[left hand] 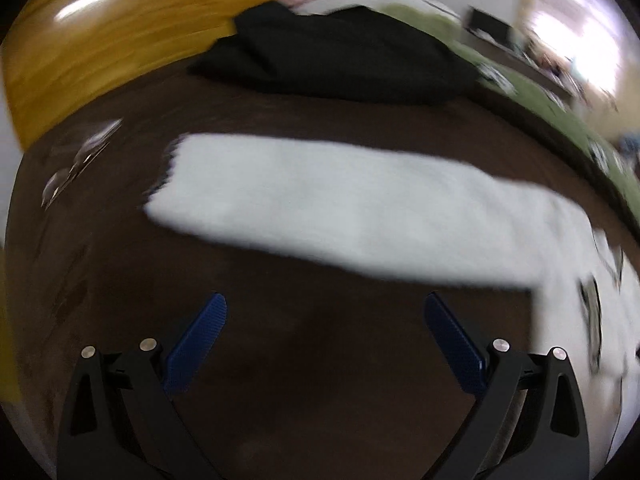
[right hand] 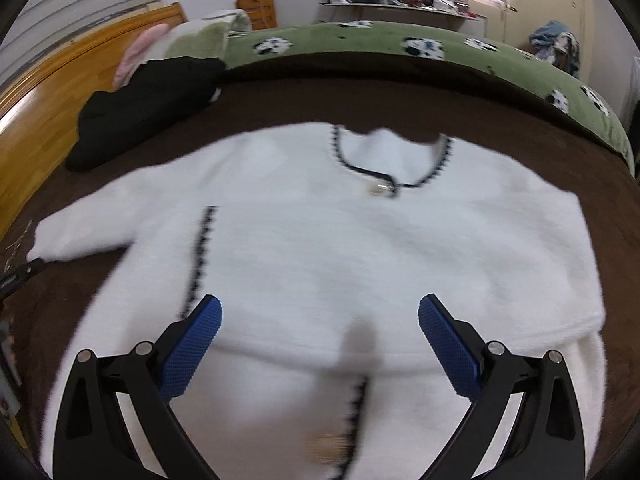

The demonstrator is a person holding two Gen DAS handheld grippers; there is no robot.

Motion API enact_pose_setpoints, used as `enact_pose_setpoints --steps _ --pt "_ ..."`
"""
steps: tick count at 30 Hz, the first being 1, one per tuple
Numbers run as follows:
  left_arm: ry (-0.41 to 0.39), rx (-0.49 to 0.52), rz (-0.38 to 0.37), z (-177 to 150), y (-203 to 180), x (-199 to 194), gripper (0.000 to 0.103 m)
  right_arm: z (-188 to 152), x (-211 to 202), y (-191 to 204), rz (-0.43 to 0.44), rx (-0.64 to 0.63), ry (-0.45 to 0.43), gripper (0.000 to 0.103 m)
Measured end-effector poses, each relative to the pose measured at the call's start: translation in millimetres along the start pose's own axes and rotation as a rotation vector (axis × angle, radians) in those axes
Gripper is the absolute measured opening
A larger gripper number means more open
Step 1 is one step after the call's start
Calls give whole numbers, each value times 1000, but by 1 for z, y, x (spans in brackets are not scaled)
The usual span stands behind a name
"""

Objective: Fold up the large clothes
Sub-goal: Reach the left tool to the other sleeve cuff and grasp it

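A white fluffy cardigan point(right hand: 340, 248) with dark trim lies spread front-up on a brown blanket point(right hand: 560, 148). Its left sleeve point(left hand: 340, 216) stretches out flat in the left wrist view. My left gripper point(left hand: 326, 308) is open and empty above the bare blanket point(left hand: 280, 380), just in front of that sleeve. My right gripper point(right hand: 320, 312) is open and empty above the cardigan's lower front. The left gripper's tip shows at the sleeve cuff in the right wrist view point(right hand: 24, 270).
A black garment point(right hand: 144, 108) lies at the back left on the bed, also in the left wrist view point(left hand: 344, 56). A wooden bed frame point(right hand: 48, 92) runs along the left. A green patterned cover point(right hand: 380, 46) lies behind. A desk point(right hand: 404, 8) stands far back.
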State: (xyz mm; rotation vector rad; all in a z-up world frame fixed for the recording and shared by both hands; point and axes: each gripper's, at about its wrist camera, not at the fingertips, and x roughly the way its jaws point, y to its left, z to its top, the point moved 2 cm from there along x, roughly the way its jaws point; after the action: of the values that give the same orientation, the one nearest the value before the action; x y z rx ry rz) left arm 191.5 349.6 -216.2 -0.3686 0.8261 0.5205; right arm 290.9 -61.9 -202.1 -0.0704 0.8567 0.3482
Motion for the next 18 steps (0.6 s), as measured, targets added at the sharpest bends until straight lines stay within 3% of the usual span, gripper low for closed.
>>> enact_pose_setpoints --steps 5,18 --pt "32 -109 -45 7 38 39 97 3 0 29 26 -38 -7 97" --pt "-49 -205 -132 54 52 80 97 29 31 76 47 -131 0 97"
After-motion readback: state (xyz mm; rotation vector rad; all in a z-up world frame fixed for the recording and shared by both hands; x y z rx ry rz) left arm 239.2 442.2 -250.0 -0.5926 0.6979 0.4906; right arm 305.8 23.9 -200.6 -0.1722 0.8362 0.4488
